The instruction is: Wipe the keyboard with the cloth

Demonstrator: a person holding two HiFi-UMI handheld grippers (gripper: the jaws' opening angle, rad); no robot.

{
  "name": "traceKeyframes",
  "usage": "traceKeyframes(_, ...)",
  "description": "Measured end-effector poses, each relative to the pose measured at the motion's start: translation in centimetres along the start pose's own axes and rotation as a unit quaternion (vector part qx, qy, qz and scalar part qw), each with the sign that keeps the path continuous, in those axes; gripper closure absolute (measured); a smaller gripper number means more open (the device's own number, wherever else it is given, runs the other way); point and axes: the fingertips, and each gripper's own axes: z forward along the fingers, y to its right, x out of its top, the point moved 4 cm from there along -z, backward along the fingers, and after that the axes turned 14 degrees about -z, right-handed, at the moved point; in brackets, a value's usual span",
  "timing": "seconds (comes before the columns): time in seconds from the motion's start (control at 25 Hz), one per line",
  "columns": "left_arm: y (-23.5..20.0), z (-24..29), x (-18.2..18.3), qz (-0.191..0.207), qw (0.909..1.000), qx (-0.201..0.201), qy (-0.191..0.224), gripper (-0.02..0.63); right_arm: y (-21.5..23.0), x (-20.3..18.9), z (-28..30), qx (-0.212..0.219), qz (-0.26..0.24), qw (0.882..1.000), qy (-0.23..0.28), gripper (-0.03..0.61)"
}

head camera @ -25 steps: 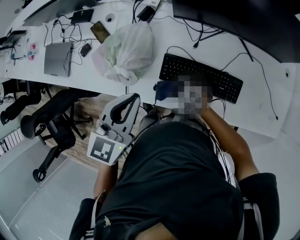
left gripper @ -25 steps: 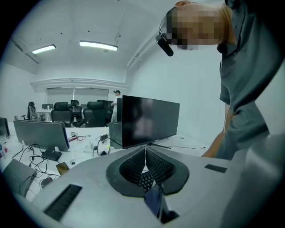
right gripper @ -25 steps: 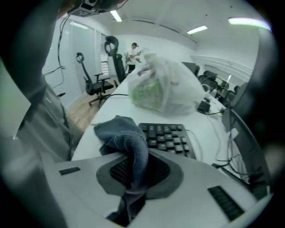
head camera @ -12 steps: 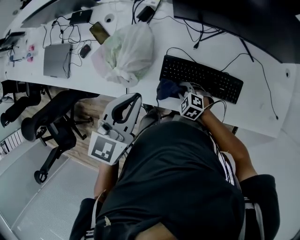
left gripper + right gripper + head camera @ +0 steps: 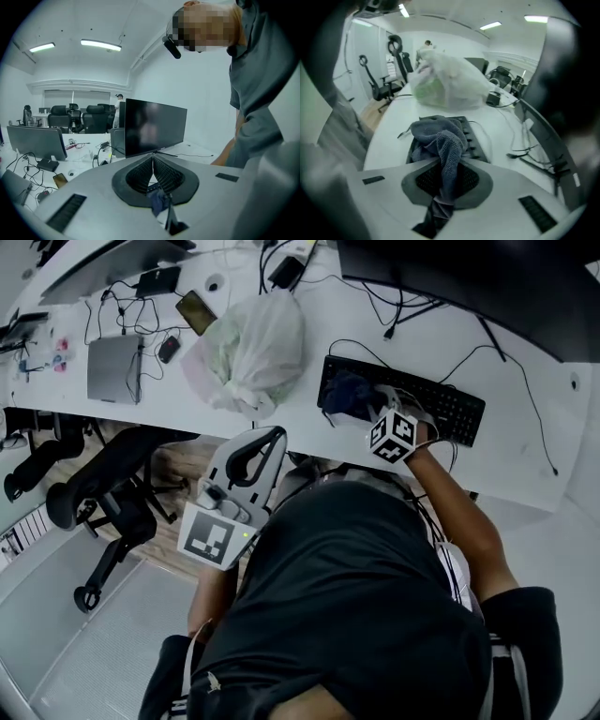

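Observation:
A black keyboard (image 5: 436, 407) lies on the white desk (image 5: 525, 460) in front of the monitor. A dark blue cloth (image 5: 350, 395) rests bunched on the keyboard's left end. My right gripper (image 5: 375, 401) is shut on the cloth and points steeply down at that end. In the right gripper view the cloth (image 5: 440, 136) spills out from between the jaws of the right gripper (image 5: 449, 161) and covers part of the keyboard (image 5: 474, 137). My left gripper (image 5: 273, 434) hangs off the desk's front edge, beside the person's body. In its own view the left gripper (image 5: 152, 158) is shut, its tips meeting on nothing.
A full white plastic bag (image 5: 253, 343) stands just left of the keyboard. Farther left lie a grey laptop (image 5: 114, 367), a phone (image 5: 197, 306) and cables. A dark monitor (image 5: 469, 287) spans the back. Black office chairs (image 5: 103, 484) stand on the floor at the left.
My right gripper has carried the cloth from the desk's front edge away from the person, onto the keyboard's left end. The left gripper has stayed where it was.

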Motion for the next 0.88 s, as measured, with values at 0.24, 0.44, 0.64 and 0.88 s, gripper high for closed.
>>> traceKeyframes(0.24, -0.9, 0.1, 0.2, -0.005, 1.0000, 0.003, -0.004, 0.606, 1.4, 0.6, -0.9, -0.032, 0.009, 0.999, 0.036, 0.538)
traceKeyframes(0.44, -0.2, 0.7, 0.6, 0.002, 1.0000, -0.008, -0.002, 0.606, 6.8, -2.1, 0.5, -0.054, 0.049, 0.997, -0.026, 0.539)
traceKeyframes(0.64, -1.1, 0.6, 0.5, -0.009, 0.9999, -0.003, -0.008, 0.606, -3.2, 0.0, -1.3, 0.029, 0.014, 0.999, 0.019, 0.541)
traceKeyframes(0.88, -1.6, 0.9, 0.9, -0.007, 1.0000, -0.004, -0.002, 0.606, 4.6, -2.3, -1.3, -0.050, 0.034, 0.998, -0.013, 0.541)
